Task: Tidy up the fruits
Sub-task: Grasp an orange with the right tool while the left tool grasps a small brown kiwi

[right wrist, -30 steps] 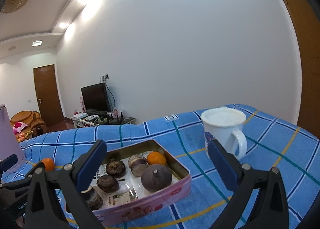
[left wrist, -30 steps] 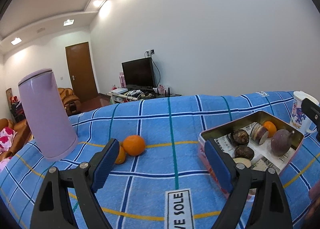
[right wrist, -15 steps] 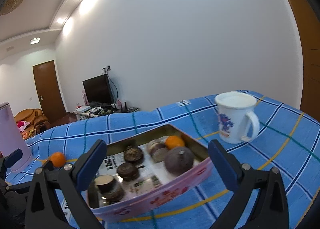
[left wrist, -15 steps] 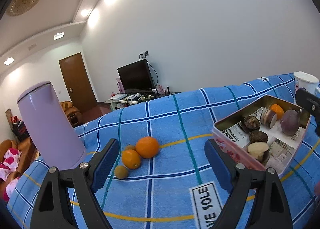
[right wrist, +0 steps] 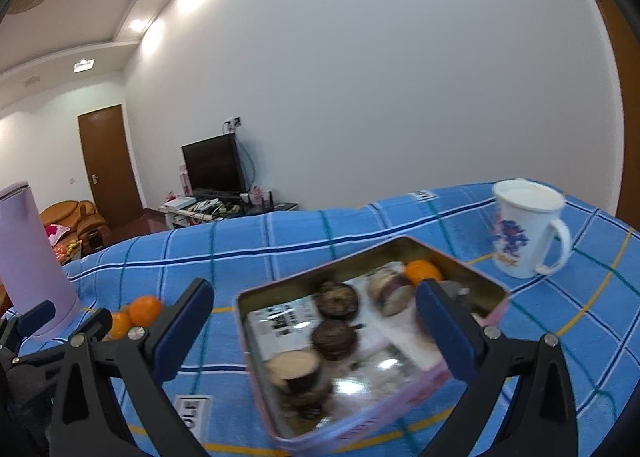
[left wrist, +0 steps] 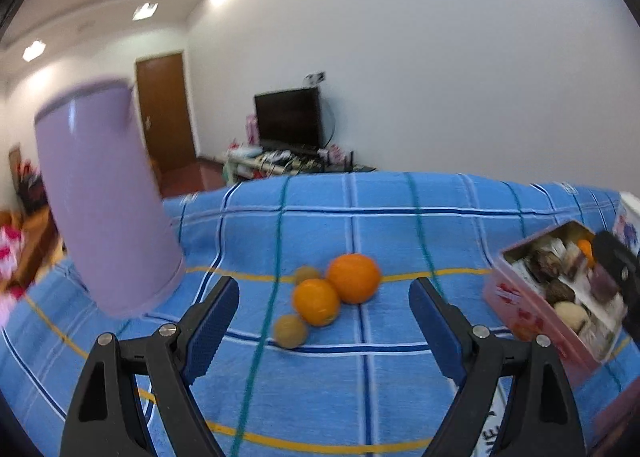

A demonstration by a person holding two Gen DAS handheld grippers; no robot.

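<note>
Well, the biggest thing on show is the blue plaid cloth [left wrist: 400, 233] spread over the bench, and on it at the left stands a tall lilac plastic kettle [left wrist: 100, 197]. Next in size comes the pink rectangular metal tin [right wrist: 360, 341], lined with printed paper and already holding several dark round fruits, a pale cut one and a small orange; it sits tilted in the right view, right under the right tongs [right wrist: 314, 329], whose blue pads are spread wide on either side of it and grip nothing. A white printed mug [right wrist: 524, 229] stands beyond the tin to the right, apart from it.

Smaller again is the loose cluster: a large round orange [left wrist: 353, 278] touching a smaller orange [left wrist: 316, 302], with two little brownish round fruits [left wrist: 291, 331] just beside them. These lie straight ahead of the left tongs [left wrist: 324, 317], between the parted, empty pads, so the left hand is plainly the nearer one; I'd guess it goes for one of these, then carries it rightward to the tin.

From the left view the whole cluster is clear, though the tin is only a blurred corner at the right edge. From the right view the tin's contents are open to see, while the oranges peep out behind the left pad.
</note>
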